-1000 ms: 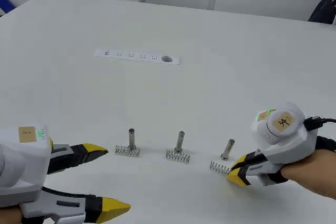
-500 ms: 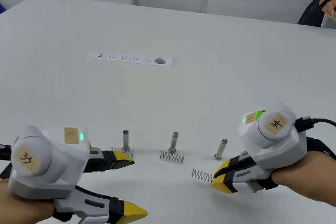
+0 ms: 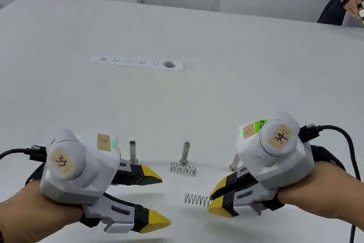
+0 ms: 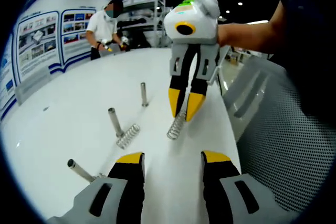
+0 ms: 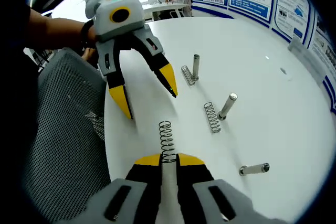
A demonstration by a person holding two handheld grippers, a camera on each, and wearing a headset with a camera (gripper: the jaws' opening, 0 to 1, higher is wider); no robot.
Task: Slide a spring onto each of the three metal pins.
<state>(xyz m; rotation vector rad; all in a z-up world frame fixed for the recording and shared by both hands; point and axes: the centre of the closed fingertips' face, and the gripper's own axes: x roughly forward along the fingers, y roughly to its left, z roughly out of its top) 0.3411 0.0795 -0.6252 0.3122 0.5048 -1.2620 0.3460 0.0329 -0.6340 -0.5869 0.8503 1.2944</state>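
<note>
In the head view the right gripper (image 3: 216, 202) sits at the lower right. Its jaws are pinched closed on one end of a spring (image 3: 197, 199). That spring sticks out roughly level toward the left, low over the table (image 3: 256, 83); whether it touches the surface I cannot tell. In the right gripper view it rises straight up from the closed yellow tips at bottom centre. The left gripper (image 3: 157, 197) is at the lower left of the head view. Its jaws are spread wide with nothing between them, pointing right toward the spring's free end and apart from it. Three pins stand upright in a row across the lower middle, none with a spring on it yet. The left pin (image 3: 132, 151) is just behind the left gripper's upper jaw, and the middle pin (image 3: 185, 153) stands in the gap between the grippers. The right pin (image 3: 234, 162) is partly hidden behind the right gripper. A second spring (image 3: 183, 168) lies flat at the foot of the middle pin. A third spring (image 5: 186, 74) lies beside the farthest pin, upper middle of the right gripper view. A power strip (image 3: 136, 61) lies well beyond the pins, upper left of the head view.
</note>
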